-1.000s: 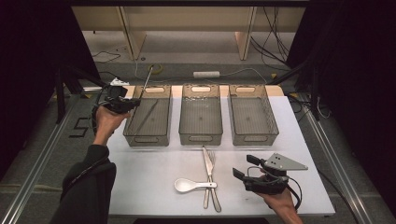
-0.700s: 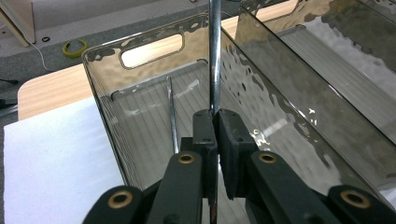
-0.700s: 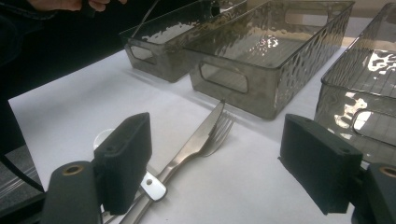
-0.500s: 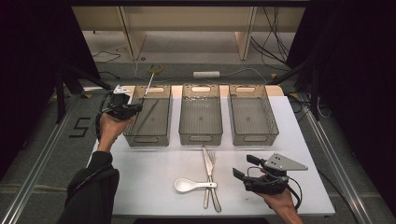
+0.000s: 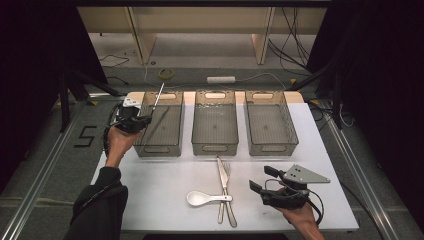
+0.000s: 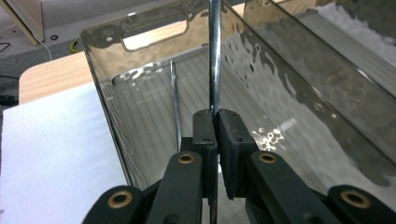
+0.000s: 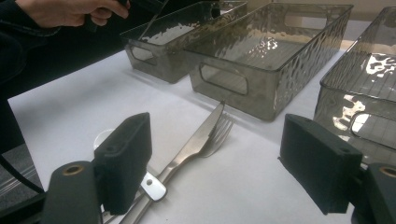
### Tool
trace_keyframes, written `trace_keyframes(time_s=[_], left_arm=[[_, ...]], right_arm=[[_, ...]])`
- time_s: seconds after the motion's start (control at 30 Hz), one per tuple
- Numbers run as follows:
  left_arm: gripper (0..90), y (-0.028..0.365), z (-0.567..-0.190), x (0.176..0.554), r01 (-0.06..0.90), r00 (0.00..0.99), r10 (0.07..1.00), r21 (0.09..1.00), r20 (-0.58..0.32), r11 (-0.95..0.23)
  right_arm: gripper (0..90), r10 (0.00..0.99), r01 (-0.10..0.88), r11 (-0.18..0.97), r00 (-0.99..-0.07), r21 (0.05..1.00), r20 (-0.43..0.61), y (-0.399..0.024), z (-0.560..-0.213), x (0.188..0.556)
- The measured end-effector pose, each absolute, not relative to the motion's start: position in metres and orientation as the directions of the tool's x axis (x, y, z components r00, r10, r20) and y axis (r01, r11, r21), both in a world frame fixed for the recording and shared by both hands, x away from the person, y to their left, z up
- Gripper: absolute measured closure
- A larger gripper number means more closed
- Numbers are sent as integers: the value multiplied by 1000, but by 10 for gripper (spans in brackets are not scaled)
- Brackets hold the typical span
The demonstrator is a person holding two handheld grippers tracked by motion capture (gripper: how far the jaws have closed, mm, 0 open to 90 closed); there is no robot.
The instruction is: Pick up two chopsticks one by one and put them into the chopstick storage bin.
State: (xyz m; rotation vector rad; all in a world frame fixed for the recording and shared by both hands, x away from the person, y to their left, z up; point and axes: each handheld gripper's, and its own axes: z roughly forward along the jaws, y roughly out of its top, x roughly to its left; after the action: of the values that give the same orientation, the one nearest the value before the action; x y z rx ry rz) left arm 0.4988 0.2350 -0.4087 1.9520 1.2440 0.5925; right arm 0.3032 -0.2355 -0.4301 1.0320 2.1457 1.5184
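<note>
Left gripper (image 5: pixel 136 123): raised over left bin (image 5: pixel 150 147), jaws clamped on upright metal rod (image 6: pixel 215 56). Right gripper (image 5: pixel 266 181): low on table (image 5: pixel 160 195), level, jaws spread, beside knife (image 5: pixel 222 172).

Bin walls (image 5: pixel 142 127) beside lowered utensil (image 6: pixel 215 56)

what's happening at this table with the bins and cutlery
A person is sorting cutlery into three clear bins. The left gripper is shut on a thin metal utensil, holding it upright over the leftmost bin; which utensil it is can't be told. The right gripper hangs open near the table's front edge, holding nothing. A knife, a fork and a white spoon lie on the white table in front of the bins.
</note>
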Motion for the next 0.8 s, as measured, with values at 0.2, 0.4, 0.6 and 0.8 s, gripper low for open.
trace_keyframes(time_s=[0.2,0.4,0.6,0.8], left_arm=[[850,235,-416,500,581,420,907,770,-7,-264],[848,235,-422,501,593,422,907,759,-7,-270],[845,235,-427,502,607,420,907,746,-9,-274],[837,233,-431,504,616,406,914,741,-7,-269]], right_arm=[[260,709,371,175,-690,912,145,-235,-430,303],[260,710,371,176,-690,912,144,-236,-430,302],[260,709,370,177,-690,912,142,-235,-430,302],[260,709,369,177,-691,912,142,-236,-429,302]])
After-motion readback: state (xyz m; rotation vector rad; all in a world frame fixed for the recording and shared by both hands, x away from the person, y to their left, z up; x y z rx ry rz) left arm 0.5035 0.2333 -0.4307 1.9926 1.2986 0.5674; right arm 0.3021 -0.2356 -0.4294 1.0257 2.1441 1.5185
